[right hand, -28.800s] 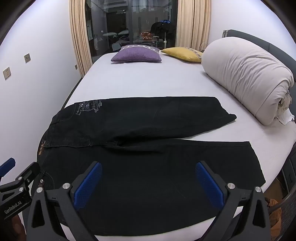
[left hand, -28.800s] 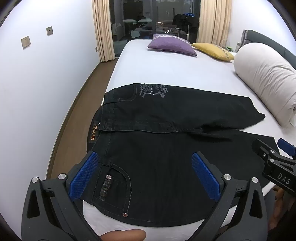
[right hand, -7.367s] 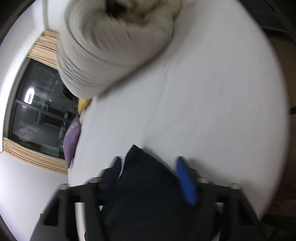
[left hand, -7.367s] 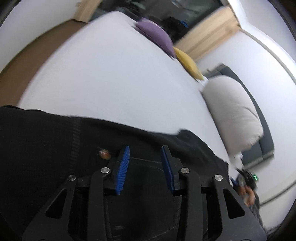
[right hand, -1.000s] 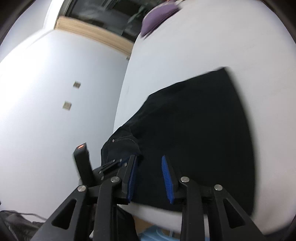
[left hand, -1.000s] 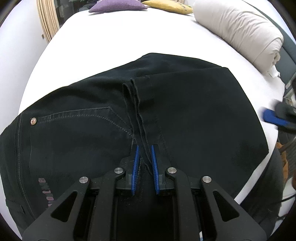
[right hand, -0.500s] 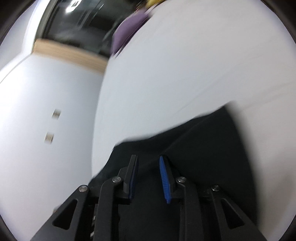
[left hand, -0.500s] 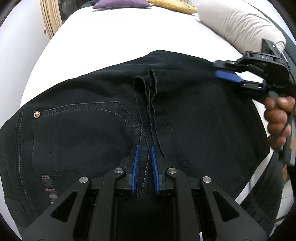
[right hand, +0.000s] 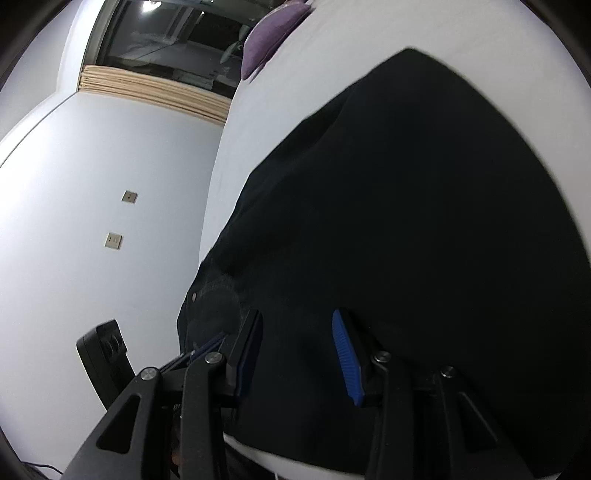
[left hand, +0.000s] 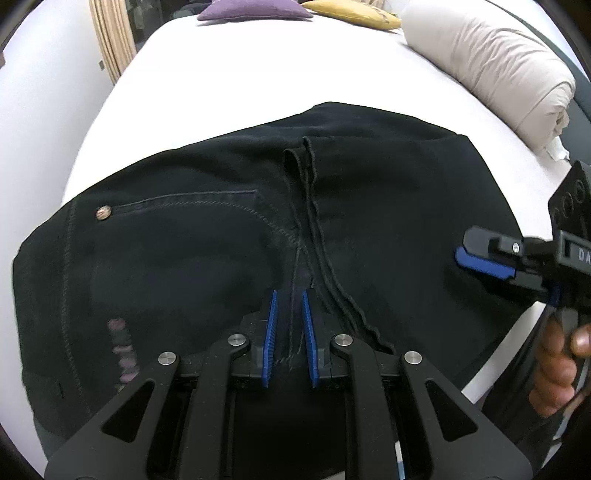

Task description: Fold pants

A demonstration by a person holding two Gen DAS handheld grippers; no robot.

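The black pants (left hand: 207, 258) lie folded on the white bed (left hand: 258, 85), leg hems laid over the seat near the back pocket. My left gripper (left hand: 288, 295) rests low over the pants at the near edge, jaws narrowly apart with dark cloth and a hem edge between the blue pads; I cannot tell if it grips. My right gripper (right hand: 295, 325) hovers over the pants (right hand: 406, 221) near the right fold, jaws open, nothing between them. It also shows at the right of the left wrist view (left hand: 491, 262).
A rolled beige duvet (left hand: 487, 70) lies along the far right of the bed. A purple pillow (left hand: 255, 11) and a yellow pillow (left hand: 354, 14) sit at the head. A white wall (right hand: 92, 184) with sockets runs along the left.
The left gripper's jaws have parted slightly, and the hem lies flatter. The right gripper has opened and moved down to the right edge of the pants.
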